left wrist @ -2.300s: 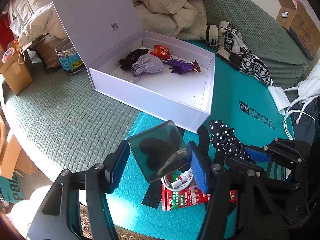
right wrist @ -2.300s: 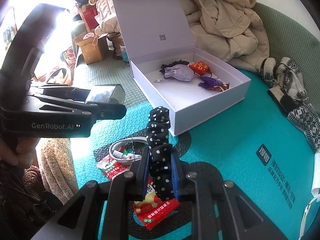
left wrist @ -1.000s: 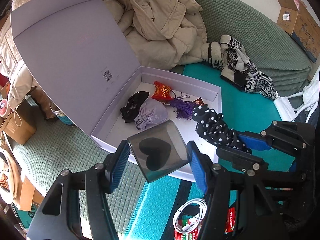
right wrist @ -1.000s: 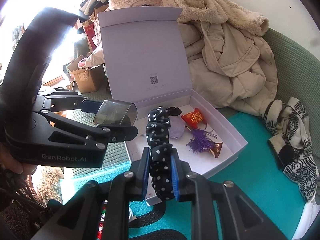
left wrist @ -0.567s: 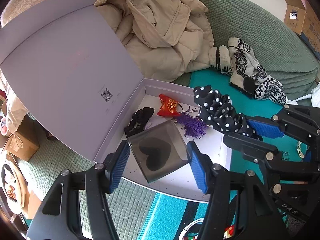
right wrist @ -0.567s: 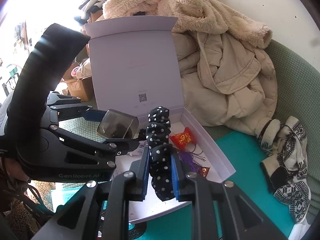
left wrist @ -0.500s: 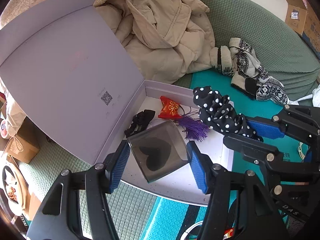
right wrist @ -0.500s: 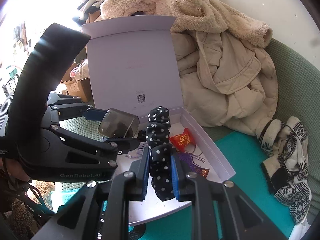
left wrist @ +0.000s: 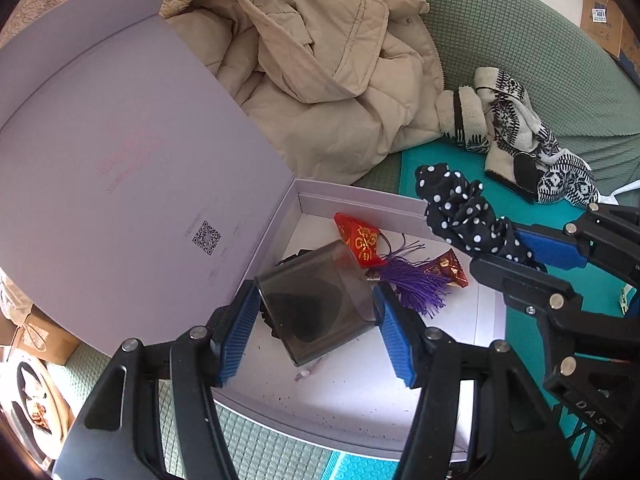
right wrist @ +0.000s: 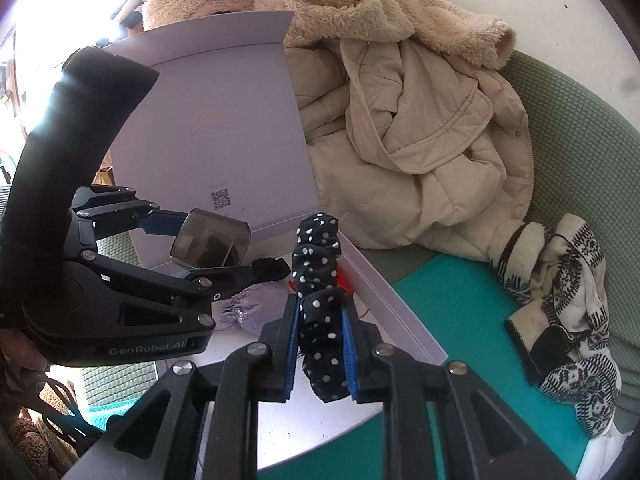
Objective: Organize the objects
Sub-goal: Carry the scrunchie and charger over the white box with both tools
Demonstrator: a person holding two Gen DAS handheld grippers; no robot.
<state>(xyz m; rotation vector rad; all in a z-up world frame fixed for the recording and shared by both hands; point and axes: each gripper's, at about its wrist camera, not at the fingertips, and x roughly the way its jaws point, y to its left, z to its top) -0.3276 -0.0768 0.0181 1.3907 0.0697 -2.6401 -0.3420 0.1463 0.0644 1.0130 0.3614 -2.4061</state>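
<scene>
My left gripper [left wrist: 316, 316] is shut on a smoky clear plastic box [left wrist: 316, 304] with a dark heart inside, held over the open white gift box [left wrist: 360, 396]. My right gripper [right wrist: 320, 344] is shut on a black polka-dot scrunchie [right wrist: 318, 280], held over the box's right rim; the scrunchie also shows in the left wrist view [left wrist: 460, 212]. Inside the box lie a red pouch [left wrist: 360, 236], a purple tassel [left wrist: 412, 280] and, in the right wrist view, a lilac drawstring bag [right wrist: 252, 308] and a black fabric item [right wrist: 272, 268].
The box lid [left wrist: 120, 184] stands open at the left. A beige coat [left wrist: 332, 72] is heaped behind the box on the green sofa [left wrist: 500, 32]. Patterned socks [left wrist: 520, 140] lie on the teal mat [left wrist: 448, 160] at the right.
Both grippers have moved forward and down over the open gift box with their objects still held. The cable and snack packet have dropped out of view.
</scene>
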